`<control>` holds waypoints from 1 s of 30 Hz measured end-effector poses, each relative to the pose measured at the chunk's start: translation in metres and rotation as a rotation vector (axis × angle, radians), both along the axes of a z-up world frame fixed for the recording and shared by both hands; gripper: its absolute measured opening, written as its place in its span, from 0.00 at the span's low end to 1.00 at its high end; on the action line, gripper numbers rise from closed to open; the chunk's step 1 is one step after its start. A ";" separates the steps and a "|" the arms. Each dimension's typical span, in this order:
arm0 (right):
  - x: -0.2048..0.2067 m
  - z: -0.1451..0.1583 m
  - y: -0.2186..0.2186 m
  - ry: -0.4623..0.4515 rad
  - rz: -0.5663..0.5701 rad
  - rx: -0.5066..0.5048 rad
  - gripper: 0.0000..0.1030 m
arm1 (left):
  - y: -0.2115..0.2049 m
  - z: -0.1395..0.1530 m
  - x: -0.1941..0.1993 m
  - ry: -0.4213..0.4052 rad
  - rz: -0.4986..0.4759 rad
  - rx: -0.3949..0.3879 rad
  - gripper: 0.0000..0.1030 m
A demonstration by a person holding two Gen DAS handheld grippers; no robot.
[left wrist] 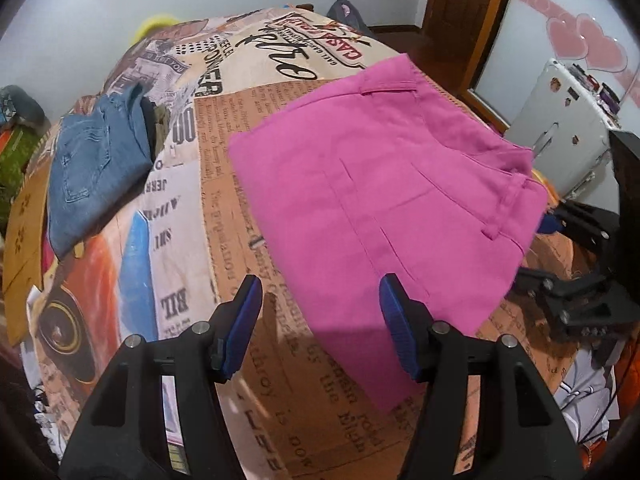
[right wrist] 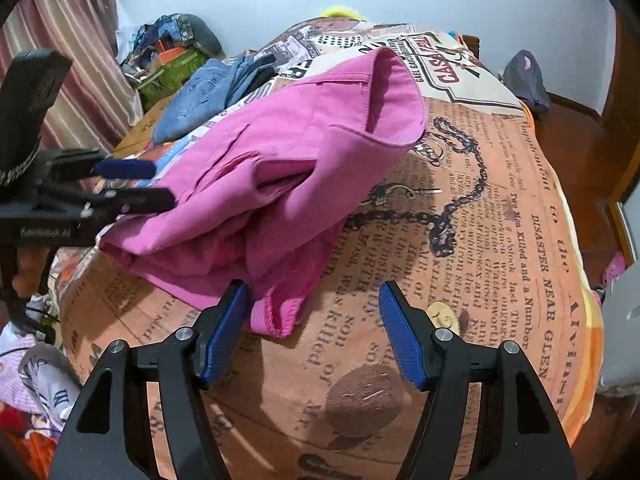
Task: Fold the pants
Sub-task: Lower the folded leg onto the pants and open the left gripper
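Pink pants point(left wrist: 384, 184) lie folded on a bed covered with a newspaper-print blanket point(left wrist: 248, 360). My left gripper point(left wrist: 320, 312) stands open over the pants' near corner, its pads clear of the cloth. In the right wrist view the pink pants point(right wrist: 280, 168) look bunched, with a loose hem point(right wrist: 276, 316) close to the left finger point(right wrist: 228, 332) of my open right gripper point(right wrist: 314, 308), which holds nothing. The left gripper point(right wrist: 140, 184) shows there at the pants' left edge, jaws apart. The right gripper point(left wrist: 538, 242) appears by the waistband side.
Folded blue jeans point(left wrist: 96, 168) lie on the bed's far left, also seen as jeans point(right wrist: 200, 92). A white case point(left wrist: 560, 132) stands beside the bed at the right. Cardboard point(left wrist: 24, 240) and clutter point(right wrist: 172, 52) line the left side.
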State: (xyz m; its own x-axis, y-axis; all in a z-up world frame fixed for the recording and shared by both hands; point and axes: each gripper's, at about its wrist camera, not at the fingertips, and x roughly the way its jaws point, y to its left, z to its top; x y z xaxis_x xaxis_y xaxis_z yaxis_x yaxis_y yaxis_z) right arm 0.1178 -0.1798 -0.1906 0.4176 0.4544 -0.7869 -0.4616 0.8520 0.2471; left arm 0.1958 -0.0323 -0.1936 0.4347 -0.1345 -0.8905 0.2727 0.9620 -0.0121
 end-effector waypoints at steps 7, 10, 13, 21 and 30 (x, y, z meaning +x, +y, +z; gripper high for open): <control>0.010 -0.003 -0.003 -0.007 0.002 -0.062 0.61 | -0.004 -0.004 -0.014 0.020 0.003 -0.087 0.59; 0.018 -0.005 -0.005 0.000 0.001 -0.069 0.61 | -0.004 -0.005 -0.014 0.047 -0.001 -0.147 0.59; 0.030 -0.006 -0.005 -0.009 -0.005 -0.104 0.61 | -0.006 -0.002 -0.013 0.049 -0.017 -0.170 0.59; 0.071 -0.015 -0.007 -0.025 -0.019 -0.185 0.61 | 0.034 0.016 0.022 -0.041 0.067 -0.128 0.59; 0.132 -0.030 -0.013 -0.039 -0.080 -0.248 0.61 | 0.095 -0.012 0.111 -0.021 0.159 -0.121 0.59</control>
